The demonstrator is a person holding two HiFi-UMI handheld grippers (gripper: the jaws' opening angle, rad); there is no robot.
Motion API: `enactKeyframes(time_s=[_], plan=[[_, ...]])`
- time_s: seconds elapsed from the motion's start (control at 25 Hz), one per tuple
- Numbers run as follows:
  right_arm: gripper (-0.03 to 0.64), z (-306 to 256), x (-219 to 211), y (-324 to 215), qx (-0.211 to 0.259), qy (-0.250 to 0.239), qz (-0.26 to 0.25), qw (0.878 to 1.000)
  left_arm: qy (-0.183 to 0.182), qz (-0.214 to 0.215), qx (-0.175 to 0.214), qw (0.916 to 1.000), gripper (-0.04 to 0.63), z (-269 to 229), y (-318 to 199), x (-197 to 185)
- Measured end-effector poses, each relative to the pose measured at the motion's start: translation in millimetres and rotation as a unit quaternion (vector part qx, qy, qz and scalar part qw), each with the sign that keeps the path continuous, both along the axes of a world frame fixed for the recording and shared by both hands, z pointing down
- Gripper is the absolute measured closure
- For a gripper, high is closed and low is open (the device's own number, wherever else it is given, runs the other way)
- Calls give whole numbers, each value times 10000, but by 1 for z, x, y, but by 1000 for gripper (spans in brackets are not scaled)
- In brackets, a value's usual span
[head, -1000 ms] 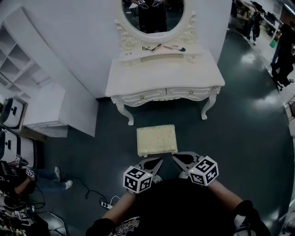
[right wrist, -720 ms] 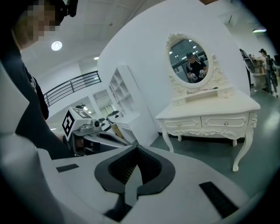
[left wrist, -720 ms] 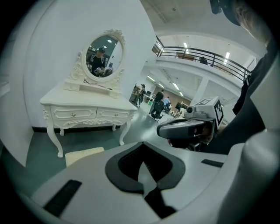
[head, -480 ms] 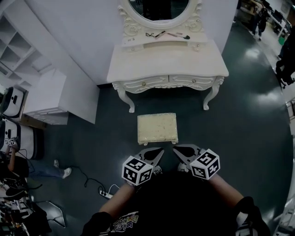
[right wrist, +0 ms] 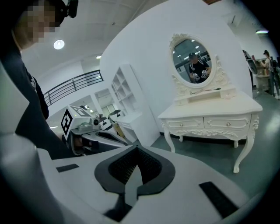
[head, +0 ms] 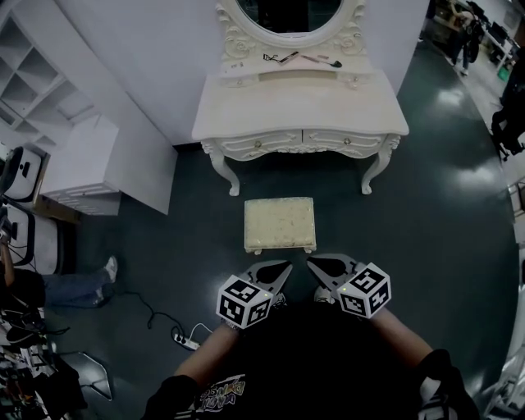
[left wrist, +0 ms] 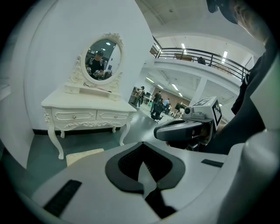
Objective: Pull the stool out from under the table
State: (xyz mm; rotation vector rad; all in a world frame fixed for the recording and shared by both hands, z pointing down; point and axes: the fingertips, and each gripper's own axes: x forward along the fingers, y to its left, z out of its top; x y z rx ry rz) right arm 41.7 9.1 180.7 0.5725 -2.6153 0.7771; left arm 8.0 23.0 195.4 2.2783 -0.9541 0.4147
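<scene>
A cream cushioned stool [head: 279, 224] stands on the dark floor, fully in front of the white dressing table [head: 299, 115] with a gap between them. Both grippers hover close to my body, just short of the stool's near edge. My left gripper [head: 283, 267] is shut and holds nothing. Beside it, my right gripper [head: 313, 264] is also shut and empty. In the left gripper view the stool [left wrist: 84, 155] shows low at the left, below the table [left wrist: 87, 111]. The right gripper view shows the table [right wrist: 210, 118] only; the stool is hidden there.
An oval mirror [head: 289, 12] tops the table, with small brushes [head: 295, 57] on its shelf. A white shelf cabinet [head: 107, 172] stands to the left. A power strip and cable [head: 182, 338] lie on the floor near a seated person's legs [head: 74, 287].
The whole scene has slid upward in the head view; the gap between stool and table looks the same. Both grippers stay shut near my body. The person at the left shifted their legs.
</scene>
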Motion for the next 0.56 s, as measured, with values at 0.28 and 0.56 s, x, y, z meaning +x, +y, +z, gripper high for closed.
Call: enactKeyframes(time_s=[0.28, 0.56], plan=[[591, 0, -4, 0, -7, 4, -1, 10000, -16, 3, -8, 10000, 589, 0, 0, -3], [591, 0, -4, 0, -12, 0, 8, 10000, -41, 49, 1, 10000, 589, -1, 1, -1]])
